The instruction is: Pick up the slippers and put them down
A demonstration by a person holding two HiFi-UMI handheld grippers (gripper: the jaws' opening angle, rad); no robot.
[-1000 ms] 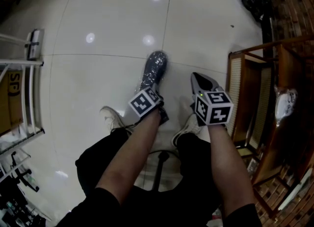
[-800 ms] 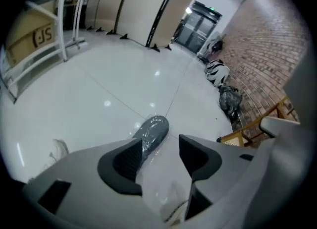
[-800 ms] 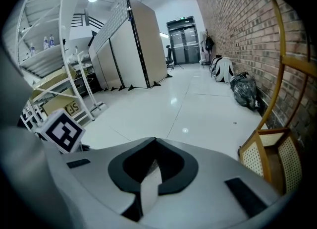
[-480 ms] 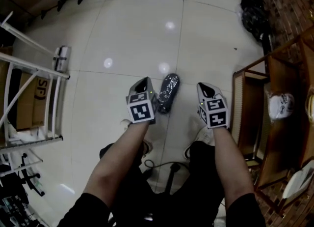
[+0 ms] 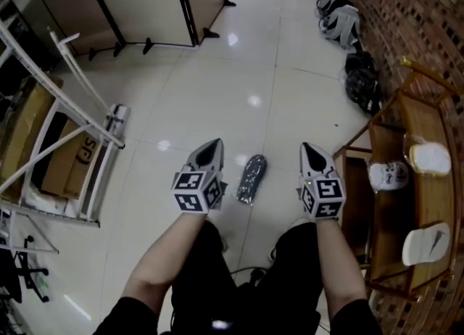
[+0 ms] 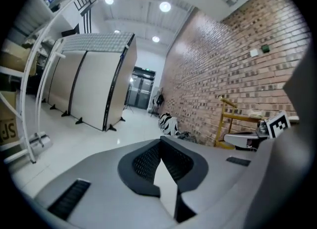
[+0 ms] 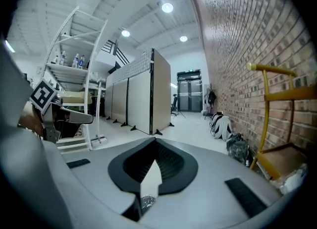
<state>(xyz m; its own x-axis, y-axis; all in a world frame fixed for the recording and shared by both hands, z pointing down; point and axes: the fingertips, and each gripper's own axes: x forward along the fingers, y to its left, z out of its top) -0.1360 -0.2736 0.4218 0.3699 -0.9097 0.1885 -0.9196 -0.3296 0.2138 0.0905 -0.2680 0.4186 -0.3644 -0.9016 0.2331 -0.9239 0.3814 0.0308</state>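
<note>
- Both tongs hover side by side with jaws together and empty: the left gripper (image 5: 214, 145) has just been closing, and the right gripper (image 5: 309, 149) is shut too.
- Dark glittery slipper (image 5: 251, 179) lies between them on the white tiled floor (image 5: 217, 80).
- Wooden shelf (image 5: 395, 127) crowds the right gripper.
- White metal rack (image 5: 109, 134) stands to the left.

Your floor (image 5: 181, 101) is glossy white tile. One dark slipper (image 5: 251, 179) lies flat on it, near you, centre. Bags (image 5: 339, 20) sit far right. White rack (image 5: 72, 145) stands left.

Head view's looking steeply down at the floor (image 5: 217, 101); both gripper views are facing level, sharing the brick wall (image 6: 233, 69).
</note>
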